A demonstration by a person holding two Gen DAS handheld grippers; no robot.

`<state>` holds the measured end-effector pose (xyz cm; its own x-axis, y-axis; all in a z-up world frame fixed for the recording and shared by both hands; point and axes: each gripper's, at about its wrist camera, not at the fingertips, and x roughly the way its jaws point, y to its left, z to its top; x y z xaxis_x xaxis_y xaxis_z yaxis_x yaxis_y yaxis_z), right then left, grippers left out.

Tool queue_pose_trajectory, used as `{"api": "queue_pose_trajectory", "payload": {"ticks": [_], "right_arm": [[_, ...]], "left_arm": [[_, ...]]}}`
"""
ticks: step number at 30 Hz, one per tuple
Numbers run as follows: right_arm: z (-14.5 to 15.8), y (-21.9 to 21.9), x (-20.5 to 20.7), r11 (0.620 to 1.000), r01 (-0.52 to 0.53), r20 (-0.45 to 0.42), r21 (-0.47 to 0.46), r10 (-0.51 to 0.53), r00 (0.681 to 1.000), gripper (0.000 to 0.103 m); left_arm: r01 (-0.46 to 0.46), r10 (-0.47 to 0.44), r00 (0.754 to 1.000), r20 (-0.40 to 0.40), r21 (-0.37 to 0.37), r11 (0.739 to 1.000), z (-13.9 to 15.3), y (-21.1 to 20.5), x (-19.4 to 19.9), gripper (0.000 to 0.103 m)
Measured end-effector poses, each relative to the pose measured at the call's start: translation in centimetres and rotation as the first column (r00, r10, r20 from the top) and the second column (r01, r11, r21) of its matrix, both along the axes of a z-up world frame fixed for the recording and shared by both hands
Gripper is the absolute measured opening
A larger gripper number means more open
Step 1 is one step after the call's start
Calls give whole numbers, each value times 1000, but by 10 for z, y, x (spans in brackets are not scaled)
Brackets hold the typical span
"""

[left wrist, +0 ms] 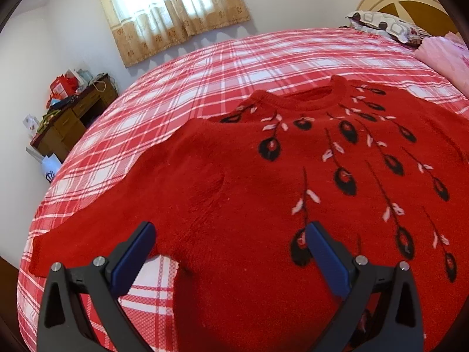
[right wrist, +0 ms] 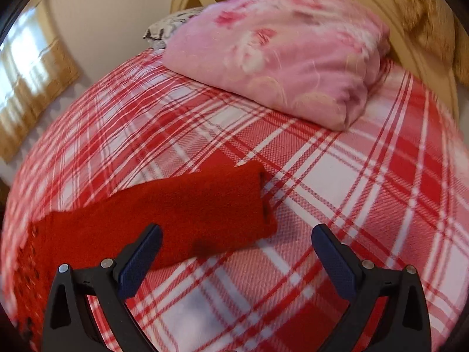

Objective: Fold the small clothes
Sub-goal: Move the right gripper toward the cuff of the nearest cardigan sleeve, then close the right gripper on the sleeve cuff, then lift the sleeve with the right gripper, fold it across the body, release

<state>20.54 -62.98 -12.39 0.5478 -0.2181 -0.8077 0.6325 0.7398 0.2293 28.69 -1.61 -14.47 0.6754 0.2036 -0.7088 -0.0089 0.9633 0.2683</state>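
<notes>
A red knit sweater with black and white leaf patterns lies flat, front up, on the plaid bed. Its collar points away from me and its left sleeve stretches to the left. My left gripper is open and empty, hovering over the sweater's lower body near the armpit. In the right wrist view the sweater's other sleeve lies stretched out, cuff toward the right. My right gripper is open and empty just above the bed, near the cuff end.
The bed carries a red and white plaid cover. A folded pink floral quilt and a patterned pillow lie at the headboard. A cluttered wooden desk stands by the wall under a curtained window.
</notes>
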Motion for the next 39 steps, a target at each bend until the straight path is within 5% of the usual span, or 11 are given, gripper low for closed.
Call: {"api": "queue_pose_trajectory", "payload": {"ticks": [4,5,9,13,21,27,39], "right_arm": [[-3,-11,8,998,-5,52,67,1,999,97],[-3,-12,10,996,-15,60,84,10,998,87],[-11,-14,23,986,-62,42,157,56,998,18],[-5,-10,27,990,-64,47,126,59,997,6],[67,22,38,989,-130,128,-69,138,982,5],[127,73,53,955,-214,173,-207,251,952,5],[171,170,83,882,-363,191,-300,428,883,5]], "left_arm": [[-12,12,1000,-19,-19,1000,-3,3,2,103],[-13,13,1000,-18,-20,1000,-3,4,1,103],[-17,16,1000,-15,-23,1000,-1,5,2,103],[-18,18,1000,-22,-27,999,-2,7,5,103],[-17,16,1000,-20,-48,999,3,13,2,103],[-24,23,1000,-8,-69,997,8,22,-3,103],[-40,42,999,21,-105,994,19,43,-10,103]]}}
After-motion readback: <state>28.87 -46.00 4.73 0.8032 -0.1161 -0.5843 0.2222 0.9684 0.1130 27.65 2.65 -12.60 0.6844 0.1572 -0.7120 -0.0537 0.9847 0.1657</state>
